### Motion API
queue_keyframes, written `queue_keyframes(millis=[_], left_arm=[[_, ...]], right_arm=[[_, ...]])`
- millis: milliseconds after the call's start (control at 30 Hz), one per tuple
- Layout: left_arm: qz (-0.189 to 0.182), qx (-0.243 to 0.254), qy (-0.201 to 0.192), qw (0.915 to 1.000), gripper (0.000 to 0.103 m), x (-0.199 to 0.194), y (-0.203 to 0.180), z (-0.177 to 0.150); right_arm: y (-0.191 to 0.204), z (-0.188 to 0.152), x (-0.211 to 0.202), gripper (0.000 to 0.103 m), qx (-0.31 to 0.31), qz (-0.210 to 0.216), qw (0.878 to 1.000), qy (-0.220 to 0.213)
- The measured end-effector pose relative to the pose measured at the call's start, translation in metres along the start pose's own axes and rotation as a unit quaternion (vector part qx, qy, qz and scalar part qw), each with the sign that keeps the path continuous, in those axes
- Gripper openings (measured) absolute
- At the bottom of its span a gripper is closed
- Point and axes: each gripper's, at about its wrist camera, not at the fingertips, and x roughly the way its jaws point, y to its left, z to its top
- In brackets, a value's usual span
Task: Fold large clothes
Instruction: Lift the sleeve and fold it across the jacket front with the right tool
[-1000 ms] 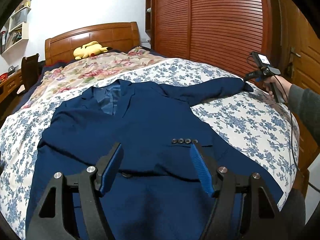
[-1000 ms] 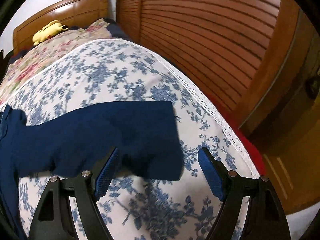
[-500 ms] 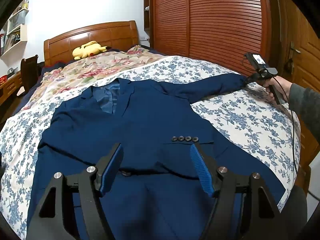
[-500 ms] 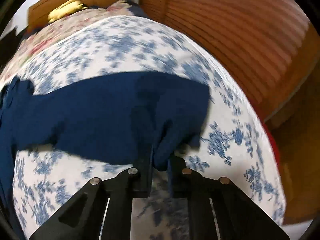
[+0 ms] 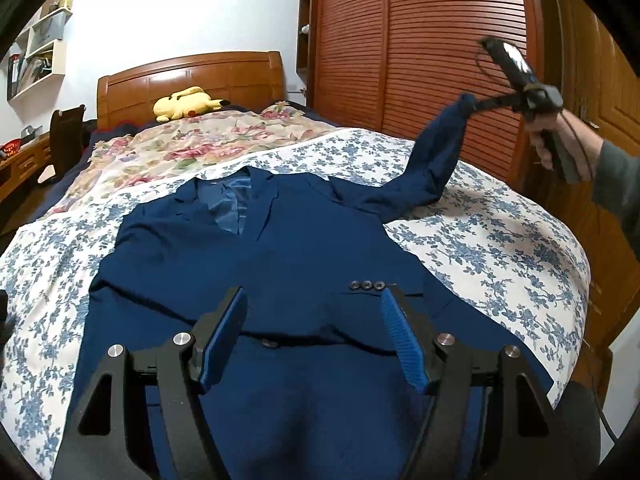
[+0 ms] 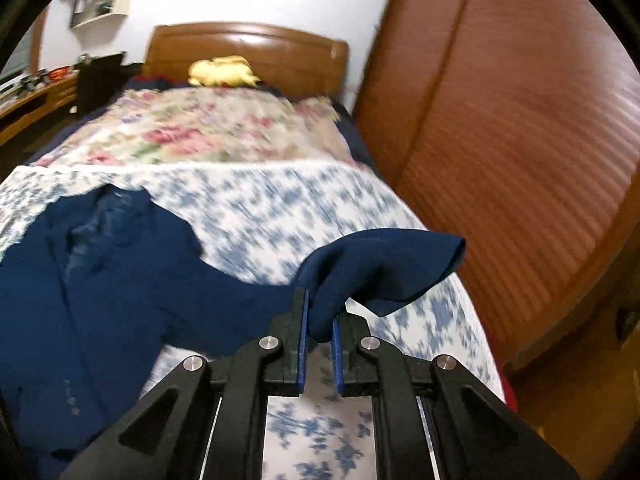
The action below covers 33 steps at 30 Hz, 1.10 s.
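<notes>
The navy suit jacket (image 5: pixel 280 280) lies face up and spread flat on the bed (image 5: pixel 500 248), collar toward the headboard at 12 o'clock, its hem toward the camera at 6 o'clock. One sleeve (image 5: pixel 436 160) runs off toward 2 o'clock and rises clear of the blue-flowered bedspread (image 5: pixel 480 240) — its cuff is lifted in the air. The right tongs (image 6: pixel 318 332) are clamped on that cuff (image 6: pixel 384 264); their blue pads (image 6: pixel 303 344) stand almost together with a fold of navy cloth pinched between them. They have just been closing on it. In the left wrist view a hand (image 5: pixel 560 144) in a grey sleeve holds that tool at 2 o'clock, before the slatted wooden wardrobe doors (image 5: pixel 420 40). The left tongs (image 5: pixel 312 340) stand apart over the jacket's lower front, nothing between the pads — a row of sleeve buttons (image 5: pixel 366 285) lies just beside the right-hand pad. A yellow plush toy (image 5: pixel 184 104) rests by the headboard (image 5: pixel 192 76).
</notes>
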Motion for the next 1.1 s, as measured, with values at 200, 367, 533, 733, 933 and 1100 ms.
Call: queue_keyframes(millis=[200,367,533,733,933,1100], left_arm=[[0.006,-0.004,-0.004,1.0000,0.070,-0.015,0.015,-0.003],[0.014,-0.011,-0.008,0.9998,0.070,-0.030,0.032,-0.006],[0.028,-0.013,-0.013,0.9994,0.070,-0.046,0.048,-0.011],[0.044,-0.018,-0.018,0.9987,0.070,-0.064,0.068,-0.017],[0.060,-0.032,-0.021,0.9975,0.070,-0.074,0.091,-0.020],[0.072,-0.038,-0.024,0.9964,0.070,-0.082,0.106,-0.023]], right_arm=[[0.060,0.022,-0.055,0.010,-0.044,0.033,0.997,-0.045],[0.105,0.031,-0.089,0.010,-0.080,0.064,0.992,-0.076],[0.131,0.027,-0.112,0.010,-0.100,0.100,0.985,-0.101],[0.142,0.009,-0.127,0.010,-0.127,0.146,0.974,-0.122],[0.144,0.003,-0.124,0.010,-0.140,0.191,0.963,-0.127],[0.143,-0.006,-0.120,0.010,-0.155,0.228,0.955,-0.111]])
